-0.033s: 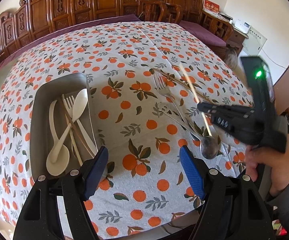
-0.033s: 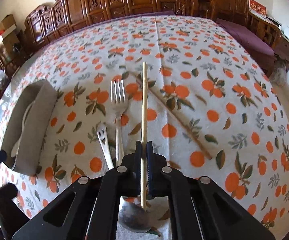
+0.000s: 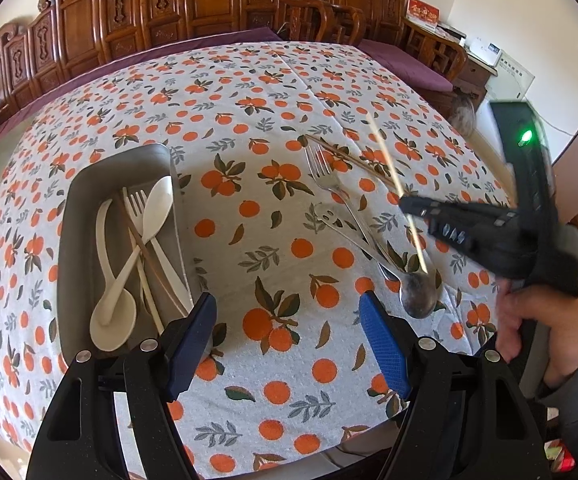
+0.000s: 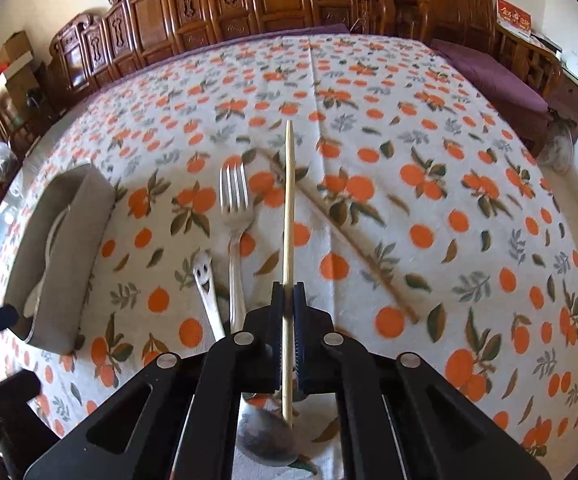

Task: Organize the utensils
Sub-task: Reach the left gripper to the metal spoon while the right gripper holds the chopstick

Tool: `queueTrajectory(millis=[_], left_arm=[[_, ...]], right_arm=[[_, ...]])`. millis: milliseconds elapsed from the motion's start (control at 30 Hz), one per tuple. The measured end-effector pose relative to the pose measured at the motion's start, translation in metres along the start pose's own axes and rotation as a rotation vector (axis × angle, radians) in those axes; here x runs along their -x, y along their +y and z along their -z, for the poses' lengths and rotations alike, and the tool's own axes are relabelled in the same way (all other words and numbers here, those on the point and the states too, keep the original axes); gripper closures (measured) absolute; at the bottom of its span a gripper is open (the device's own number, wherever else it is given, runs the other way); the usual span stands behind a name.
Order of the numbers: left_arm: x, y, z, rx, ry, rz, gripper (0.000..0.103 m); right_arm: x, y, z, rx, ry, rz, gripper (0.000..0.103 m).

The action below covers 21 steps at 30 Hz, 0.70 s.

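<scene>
While clamped, chopstick (image 4: 287,216) juts ahead of right tool (image 4: 287,312).

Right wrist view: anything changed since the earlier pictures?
Nothing visibly changed. The right hand-held gripper is shut on the pale chopstick, the left hand-held gripper is open, and the metal fork, metal spoon and tray lie as before.

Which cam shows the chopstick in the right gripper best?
Right wrist. The light chopstick runs sharp and full-length up the frame, clamped between the right gripper's shut pads. The left wrist view shows that chopstick only as a motion-blurred streak through the right gripper, seen side-on.
</scene>
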<state>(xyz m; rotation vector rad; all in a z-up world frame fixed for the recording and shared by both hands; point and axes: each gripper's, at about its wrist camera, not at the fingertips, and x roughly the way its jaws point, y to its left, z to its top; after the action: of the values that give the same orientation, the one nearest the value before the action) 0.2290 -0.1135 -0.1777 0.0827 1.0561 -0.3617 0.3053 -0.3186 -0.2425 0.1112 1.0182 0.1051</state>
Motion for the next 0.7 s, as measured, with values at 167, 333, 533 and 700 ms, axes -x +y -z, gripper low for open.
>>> queueTrajectory(millis=[167,333,533,700], left_arm=[[-0.012,-0.01,-0.005,0.001,0.021,-0.004,0.033],[-0.028,-0.026,-0.012,0.003,0.047,0.003,0.033],[-0.053,-0.057,-0.017,-0.008,0.082,0.004,0.033],[-0.073,-0.075,-0.02,0.017,0.114,-0.004,0.033]], right_arm=[[0.01,-0.02,-0.005,0.01,-0.027,0.005,0.097],[0.019,-0.046,0.006,0.022,-0.032,0.01,0.097],[0.029,-0.077,0.019,-0.012,-0.045,0.008,0.097],[0.035,-0.092,0.026,-0.035,-0.063,0.002,0.097]])
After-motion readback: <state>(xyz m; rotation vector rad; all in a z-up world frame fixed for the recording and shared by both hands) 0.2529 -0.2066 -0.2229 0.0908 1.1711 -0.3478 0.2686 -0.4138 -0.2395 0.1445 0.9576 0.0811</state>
